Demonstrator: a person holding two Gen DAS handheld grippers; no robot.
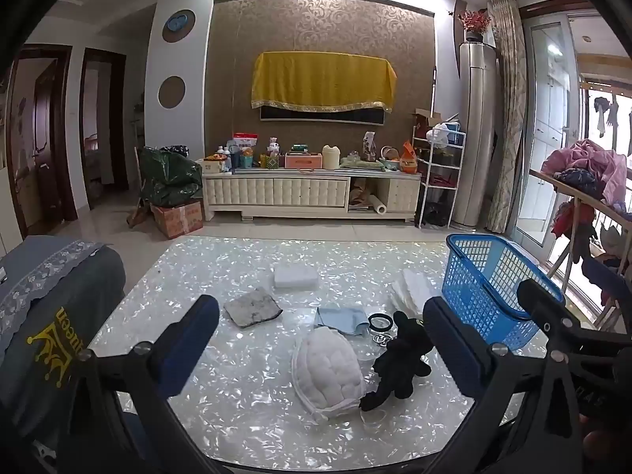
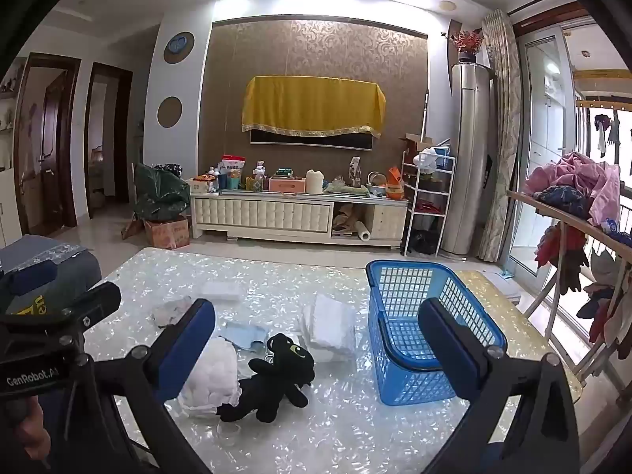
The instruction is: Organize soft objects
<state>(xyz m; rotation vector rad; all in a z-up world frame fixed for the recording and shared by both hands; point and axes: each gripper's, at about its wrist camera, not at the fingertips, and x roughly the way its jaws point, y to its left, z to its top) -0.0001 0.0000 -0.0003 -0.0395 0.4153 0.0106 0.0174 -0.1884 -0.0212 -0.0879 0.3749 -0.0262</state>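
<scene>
A black plush toy [image 1: 399, 359] [image 2: 276, 379] lies on the pearly tabletop [image 1: 237, 414] [image 2: 335, 434], touching a white quilted pad [image 1: 330, 375] [image 2: 209, 371]. Behind them lie a light blue cloth [image 1: 341, 318] [image 2: 243, 333], a grey rag [image 1: 252, 306], a white sponge block [image 1: 296, 276] and a stack of white towels [image 1: 410, 290] [image 2: 331, 326]. An empty blue basket [image 1: 486, 276] [image 2: 414, 316] stands at the right. My left gripper [image 1: 319, 308] hovers open above the pad and toy. My right gripper [image 2: 316, 310] is open too, between the toy and the basket. Neither holds anything.
A black ring and a keyring [image 1: 380, 322] lie by the toy. A grey covered seat [image 1: 51, 316] adjoins the table's left side. A drying rack piled with clothes [image 1: 584, 181] stands to the right. A cluttered TV cabinet [image 1: 312, 193] is across the floor.
</scene>
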